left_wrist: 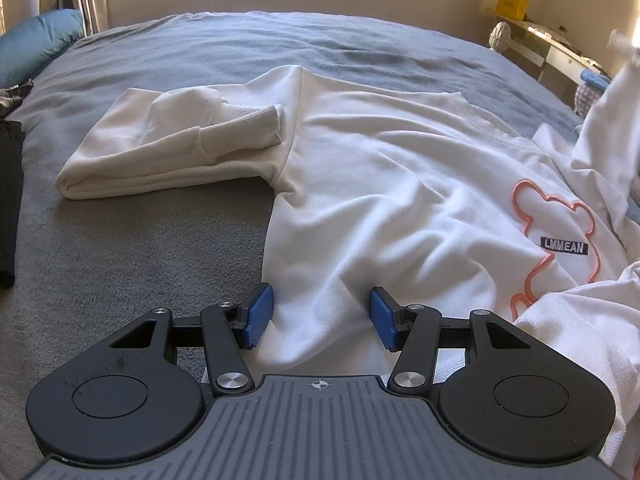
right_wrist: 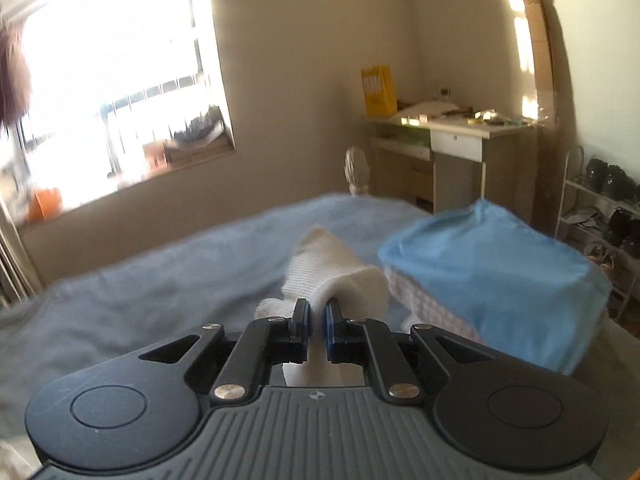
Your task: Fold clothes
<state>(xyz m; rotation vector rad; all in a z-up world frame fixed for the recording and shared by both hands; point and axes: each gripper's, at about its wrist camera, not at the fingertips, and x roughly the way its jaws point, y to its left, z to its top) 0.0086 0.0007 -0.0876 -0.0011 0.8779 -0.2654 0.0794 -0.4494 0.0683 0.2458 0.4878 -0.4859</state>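
White sweatshirt (left_wrist: 392, 184) with orange bear outline lies rumpled, spread on grey bed; one sleeve (left_wrist: 168, 148) folded beside it, other cuff (right_wrist: 340, 276) lifted.

Sunlit bedroom: bright barred window (right_wrist: 116, 92) on beige wall, cluttered desk (right_wrist: 456, 128) in corner, shoe rack (right_wrist: 600, 208) beside, grey-blue bed (left_wrist: 240, 44).

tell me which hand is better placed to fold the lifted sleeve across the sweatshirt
Right, probably. Its tongs are shut on the ribbed white sleeve cuff, raised above the grey-blue bed cover. The left tongs stand half open, straddling the white cotton sweatshirt near its hem, steadying rather than gripping.
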